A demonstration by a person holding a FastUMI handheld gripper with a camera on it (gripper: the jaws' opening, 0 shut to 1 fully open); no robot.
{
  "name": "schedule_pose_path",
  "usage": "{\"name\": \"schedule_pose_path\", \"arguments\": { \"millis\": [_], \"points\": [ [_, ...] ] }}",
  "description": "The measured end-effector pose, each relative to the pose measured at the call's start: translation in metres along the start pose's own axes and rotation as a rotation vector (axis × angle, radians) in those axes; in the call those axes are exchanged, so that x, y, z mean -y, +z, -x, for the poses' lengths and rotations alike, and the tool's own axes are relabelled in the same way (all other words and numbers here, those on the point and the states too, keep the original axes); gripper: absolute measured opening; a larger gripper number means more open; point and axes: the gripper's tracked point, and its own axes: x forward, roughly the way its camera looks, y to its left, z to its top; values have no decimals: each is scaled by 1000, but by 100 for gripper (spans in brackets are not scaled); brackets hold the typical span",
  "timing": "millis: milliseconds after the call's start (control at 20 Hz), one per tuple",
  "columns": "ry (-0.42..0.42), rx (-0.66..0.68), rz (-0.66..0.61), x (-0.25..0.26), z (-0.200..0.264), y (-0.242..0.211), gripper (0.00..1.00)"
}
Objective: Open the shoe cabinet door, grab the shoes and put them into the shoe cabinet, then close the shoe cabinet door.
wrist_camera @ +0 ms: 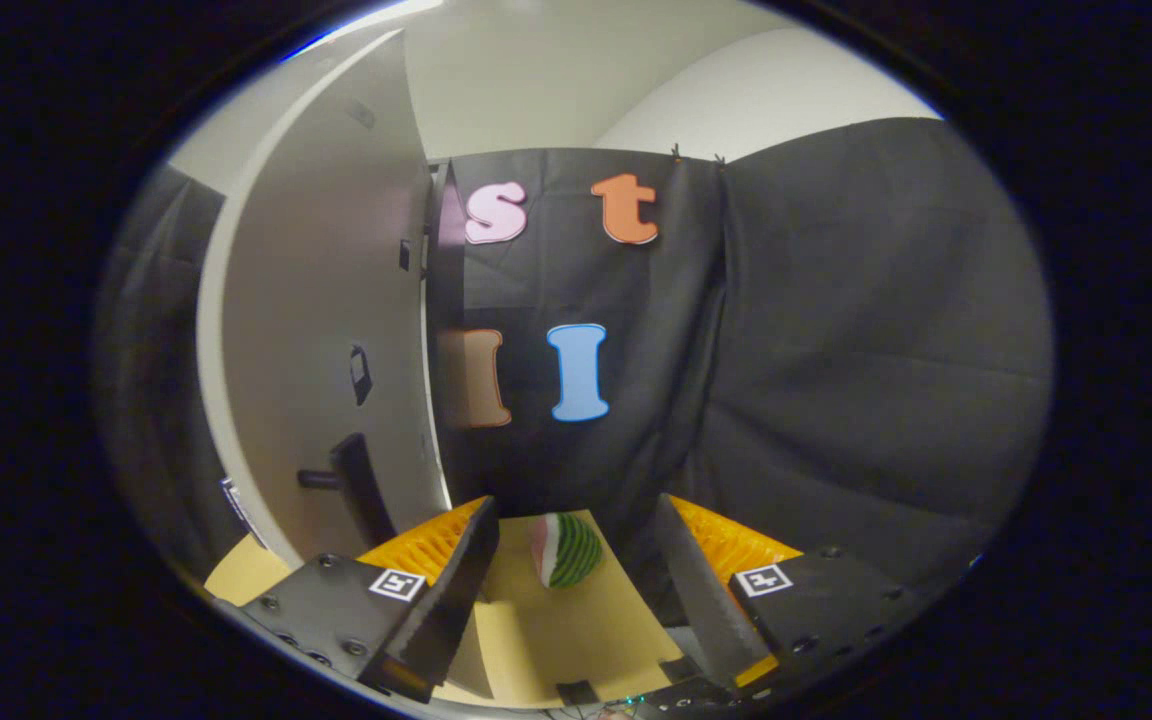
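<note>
The shoe cabinet's pale door panel [326,330] stands upright just left of my fingers, its long edge running down toward the left fingertip. A dark bar handle [356,485] sticks out low on the panel, close to the left finger [456,580]. Two small dark fittings sit higher up on it. My gripper [576,505] is open, and nothing is pressed between its fingers. Whether the panel is swung open or sits flush I cannot tell.
A toy watermelon slice [566,548] lies on a tan surface [556,630] between and just beyond the fingertips. Black cloth hangs straight ahead and to the right. A pale wall shows above the cloth.
</note>
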Motion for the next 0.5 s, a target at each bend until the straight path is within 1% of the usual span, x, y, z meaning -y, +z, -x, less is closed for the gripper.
{"name": "schedule_pose_path", "arguments": {
  "millis": [150, 250, 450, 500],
  "points": [
    [47, 2, -3, -9, -32, 1, 94],
    [74, 7, -2, -17, -45, 2, 94],
    [113, 0, 8, -31, -53, -4, 93],
    [111, -2, 22, -32, -53, -4, 93]
  ]
}}
